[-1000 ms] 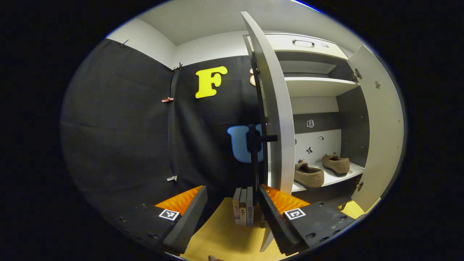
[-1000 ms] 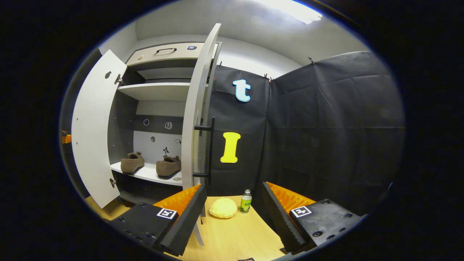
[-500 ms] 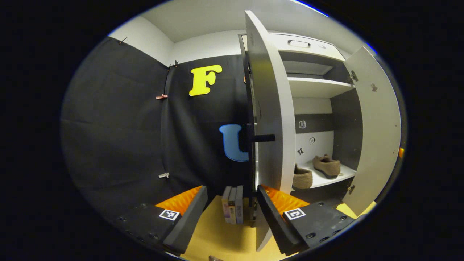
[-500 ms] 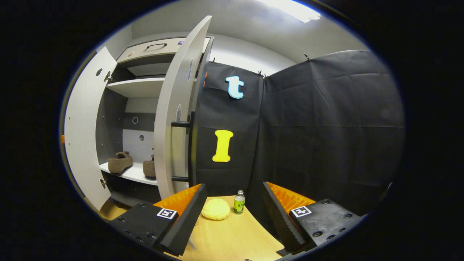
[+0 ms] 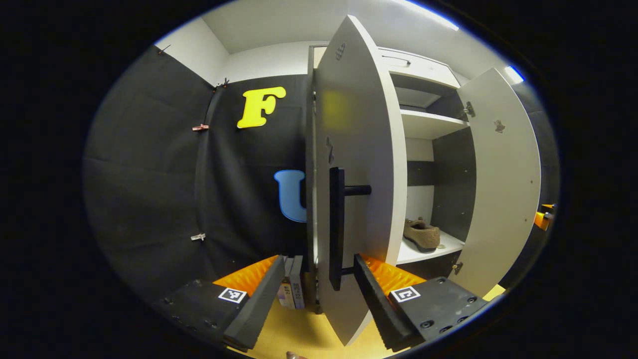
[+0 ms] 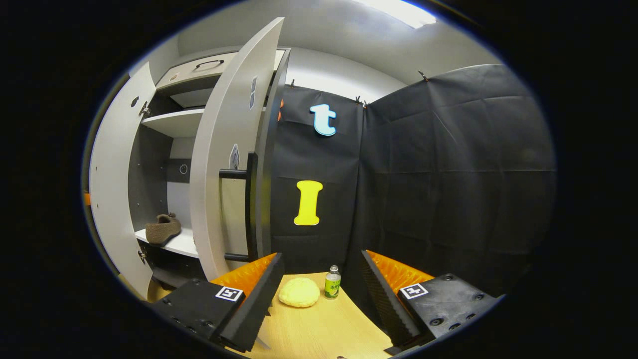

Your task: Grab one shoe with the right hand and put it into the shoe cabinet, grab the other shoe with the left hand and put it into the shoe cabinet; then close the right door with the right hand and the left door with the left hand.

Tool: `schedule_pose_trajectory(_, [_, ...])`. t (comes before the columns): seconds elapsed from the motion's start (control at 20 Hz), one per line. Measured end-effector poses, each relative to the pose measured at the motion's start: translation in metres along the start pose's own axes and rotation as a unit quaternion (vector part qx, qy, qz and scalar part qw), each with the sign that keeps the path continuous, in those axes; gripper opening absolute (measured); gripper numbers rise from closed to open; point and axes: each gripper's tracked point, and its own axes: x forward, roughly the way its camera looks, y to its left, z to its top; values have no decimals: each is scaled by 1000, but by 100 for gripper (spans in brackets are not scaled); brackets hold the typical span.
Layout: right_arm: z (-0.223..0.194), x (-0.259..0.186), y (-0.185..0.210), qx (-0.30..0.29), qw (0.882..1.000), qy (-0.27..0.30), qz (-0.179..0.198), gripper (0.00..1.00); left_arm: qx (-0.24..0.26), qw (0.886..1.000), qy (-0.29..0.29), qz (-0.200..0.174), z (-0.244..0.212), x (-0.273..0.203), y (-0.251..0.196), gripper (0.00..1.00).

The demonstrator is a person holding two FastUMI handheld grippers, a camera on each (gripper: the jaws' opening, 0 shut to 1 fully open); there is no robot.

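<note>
In the left gripper view the cabinet's left door [image 5: 359, 149] stands ajar close ahead, outer face showing. Its black handle [image 5: 337, 224] reaches down between the fingers of my open left gripper [image 5: 316, 299]. One brown shoe [image 5: 421, 233] lies on the low shelf; the right door [image 5: 503, 174] stands open beyond. In the right gripper view the right door [image 6: 224, 149] with its black handle [image 6: 250, 207] stands just left of my open right gripper [image 6: 319, 299]. A brown shoe [image 6: 162, 229] rests on the shelf, with the left door [image 6: 112, 174] behind it.
Several books [image 5: 291, 289] stand on the yellow surface by the left door's foot. A yellow bun [image 6: 299, 292] and a small green bottle [image 6: 332, 282] sit on the wooden table [image 6: 324, 329] ahead of the right gripper. An orange bit of the other gripper [image 5: 543, 218] shows past the right door.
Both grippers have swung outward around their doors, so each door's outer face and handle now show. In each view the nearer door now hides one shoe.
</note>
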Motion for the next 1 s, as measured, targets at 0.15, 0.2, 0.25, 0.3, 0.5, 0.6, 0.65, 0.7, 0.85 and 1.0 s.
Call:
schedule_pose_trajectory(0.15, [2, 3, -4, 3, 1000, -3, 4, 98, 16, 1000, -7, 7, 3, 3, -7, 90])
schedule_pose_trajectory(0.2, [5, 1, -4, 4, 1000, -9, 7, 98, 17, 1000, -8, 12, 3, 4, -5, 92])
schedule_pose_trajectory(0.25, [4, 2, -5, 4, 1000, -10, 8, 98, 15, 1000, -7, 15, 3, 2, -3, 91])
schedule_pose_trajectory(0.3, [2, 2, -7, 2, 1000, -8, 10, 98, 11, 1000, -5, 18, 3, -1, -1, 91])
schedule_pose_trajectory(0.5, [5, 4, -4, 9, 1000, -11, 19, 98, 26, 999, -16, 35, 13, -14, 16, 92])
schedule_pose_trajectory(0.6, [8, 8, 1, 11, 999, -14, 27, 98, 24, 999, -10, 37, 10, -23, 21, 100])
schedule_pose_trajectory(0.65, [9, 9, 2, 9, 999, -17, 28, 98, 27, 999, -8, 46, 9, -24, 27, 95])
schedule_pose_trajectory(0.7, [8, 11, 4, 6, 999, -16, 30, 98, 32, 998, -5, 56, 6, -25, 34, 99])
schedule_pose_trajectory(0.85, [7, 11, 8, 0, 999, -13, 36, 98, 34, 996, -1, 84, 6, -24, 57, 99])
schedule_pose_trajectory(1.0, [8, 10, 8, -16, 999, -13, 34, 94, 27, 996, -9, 79, 15, -33, 57, 100])
